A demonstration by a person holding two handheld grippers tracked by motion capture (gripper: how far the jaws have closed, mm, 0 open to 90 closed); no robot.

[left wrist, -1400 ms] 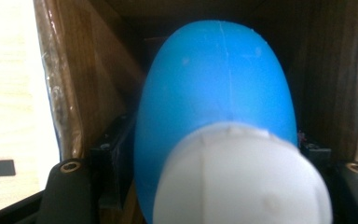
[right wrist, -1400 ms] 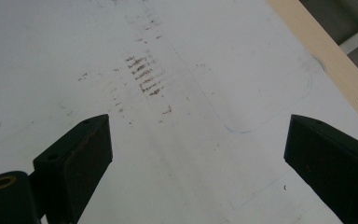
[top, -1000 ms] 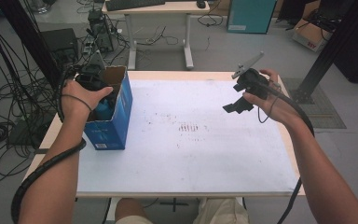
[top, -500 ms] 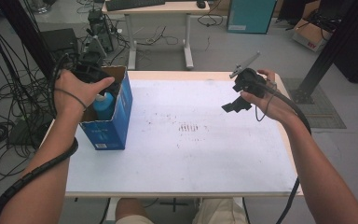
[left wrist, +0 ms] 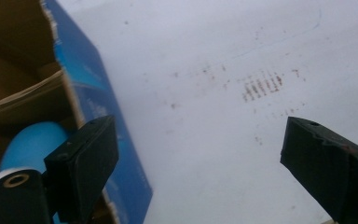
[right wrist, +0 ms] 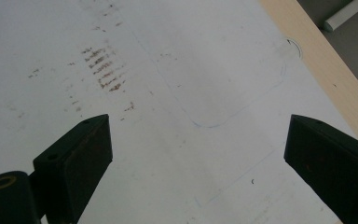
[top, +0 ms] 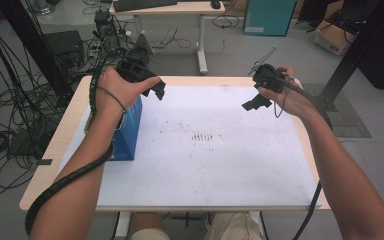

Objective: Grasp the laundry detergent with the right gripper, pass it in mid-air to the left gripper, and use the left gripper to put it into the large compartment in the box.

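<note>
A blue cardboard box (top: 129,131) stands open-topped at the left of the white table mat (top: 205,170). In the left gripper view its blue wall (left wrist: 93,93) rises at the left, and a rounded blue object (left wrist: 31,142) lies inside it. My left gripper (top: 156,91) hovers above the box's right rim. Its jaws (left wrist: 198,140) have just been opening and stand wide with nothing between them. My right gripper (top: 252,104) hangs over the far right of the mat, open and empty (right wrist: 198,135).
Brown smudges (top: 202,136) mark the middle of the mat. The table's wooden edge (right wrist: 317,60) runs along the right. Behind the table stand a desk (top: 180,10) and a teal cabinet (top: 270,17). Cables (top: 10,100) cover the floor at the left.
My left hand has risen out of the blue box and moved right, its jaws spreading and leaving the blue object inside. The right hand drifted slightly.
</note>
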